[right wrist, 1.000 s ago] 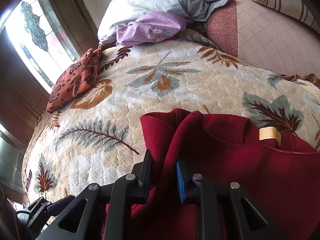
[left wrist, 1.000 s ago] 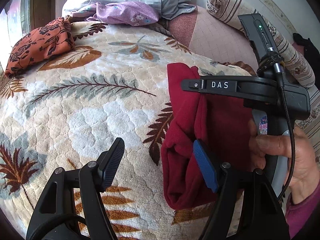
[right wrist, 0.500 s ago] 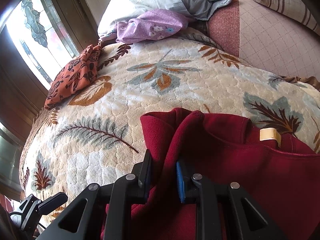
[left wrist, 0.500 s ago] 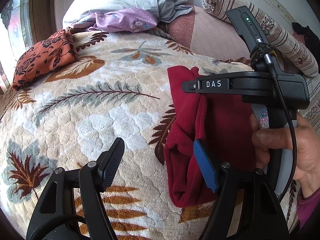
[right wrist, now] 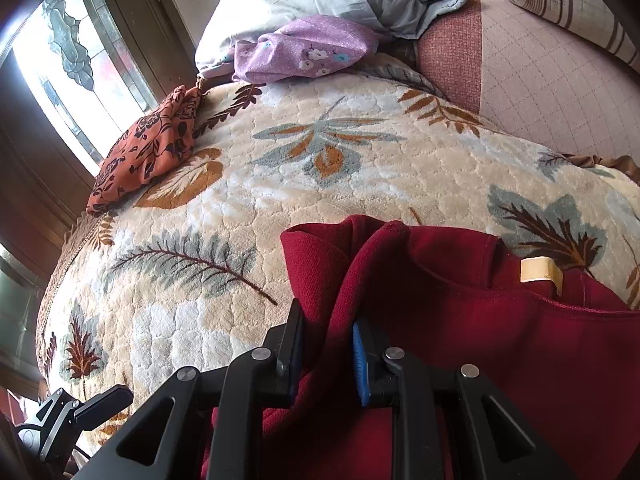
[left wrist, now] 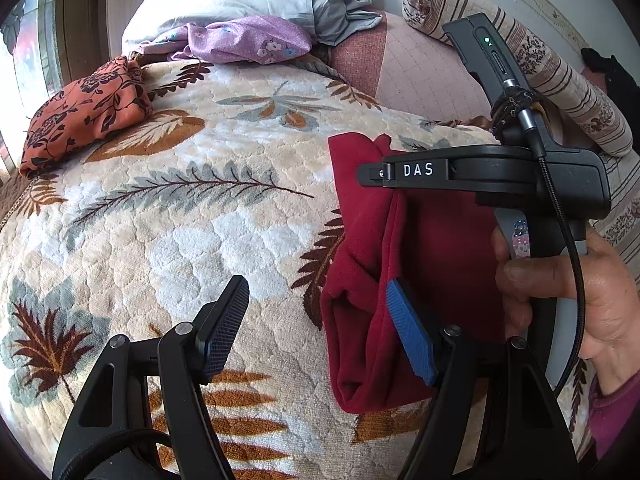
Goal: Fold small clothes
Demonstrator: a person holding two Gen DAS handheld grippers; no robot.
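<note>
The right gripper (right wrist: 326,344) clamps a fold of the red garment (right wrist: 460,320). The left gripper (left wrist: 316,332) gapes empty, the garment's edge (left wrist: 360,340) just inside its right finger.

A leaf-patterned blanket (left wrist: 168,216) covers the bed — striped bolster (left wrist: 560,80) and stained-glass window (right wrist: 76,56) behind.

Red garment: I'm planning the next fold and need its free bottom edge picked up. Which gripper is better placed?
Left. The left gripper is open and empty beside the red garment's lower folded edge. The right gripper is already clamped on a ridge of the cloth near the collar.
</note>
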